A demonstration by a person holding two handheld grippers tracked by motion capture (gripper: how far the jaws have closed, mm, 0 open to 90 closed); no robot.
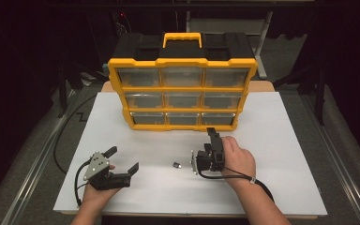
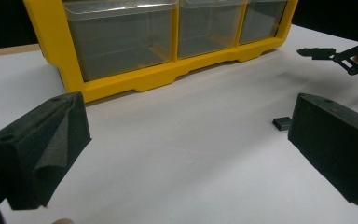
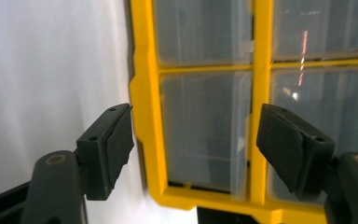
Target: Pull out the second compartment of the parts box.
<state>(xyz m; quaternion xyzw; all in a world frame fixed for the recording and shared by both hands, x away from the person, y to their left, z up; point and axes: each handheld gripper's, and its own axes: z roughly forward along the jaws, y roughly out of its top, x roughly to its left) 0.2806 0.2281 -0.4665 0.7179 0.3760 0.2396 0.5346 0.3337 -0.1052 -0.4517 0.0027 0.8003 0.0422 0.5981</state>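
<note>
1. Here, the yellow drawer organizer stands upright at the far side of the white bench, and the right hand-held gripper points at its bottom row, near the lower right drawer but not touching it.
2. A small dark part lies on the bench between both tools, nearer the right one.
3. The right hand-held gripper's jaws stand partly spread, nothing between them.
4. The left hand-held gripper rests low near the bench's front, jaws spread wide and empty.
</note>
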